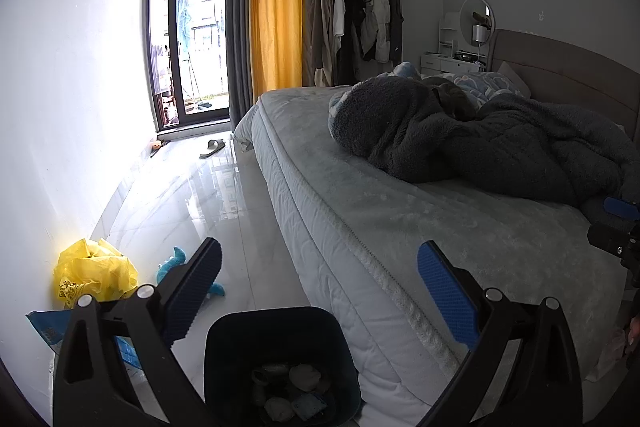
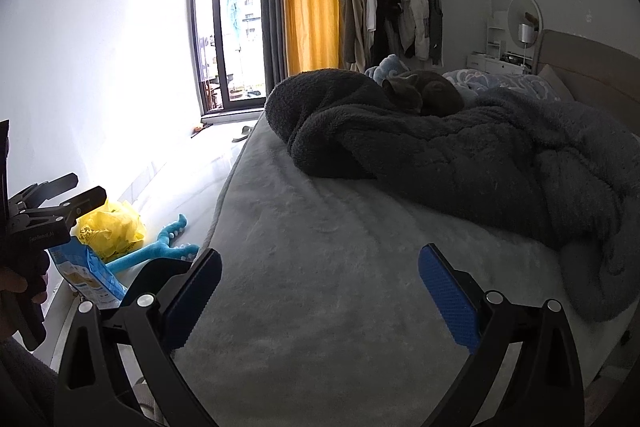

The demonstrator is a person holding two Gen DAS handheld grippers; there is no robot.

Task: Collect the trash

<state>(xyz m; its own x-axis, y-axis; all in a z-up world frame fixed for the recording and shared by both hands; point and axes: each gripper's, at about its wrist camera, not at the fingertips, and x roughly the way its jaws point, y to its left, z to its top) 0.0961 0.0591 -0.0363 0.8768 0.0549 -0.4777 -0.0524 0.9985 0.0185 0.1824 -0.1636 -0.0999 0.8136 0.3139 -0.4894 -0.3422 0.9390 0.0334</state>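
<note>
Now | bin (image 1: pixel 280 355): crumpled trash inside | left tool (image 1: pixel 320 291), right tool (image 2: pixel 320 291): spread, empty

Bed (image 2: pixel 320 287), blanket (image 2: pixel 440 163), floor (image 1: pixel 192 195), bin (image 1: pixel 280 347)

A dark bin (image 1: pixel 280 359) was seen upright on the floor against the bed's side edge, crumpled tissues (image 1: pixel 304 377) lying inside. A crumpled yellow plastic bag (image 1: pixel 94 273) and a blue packet (image 2: pixel 90 273) were seen beside the wall.
</note>
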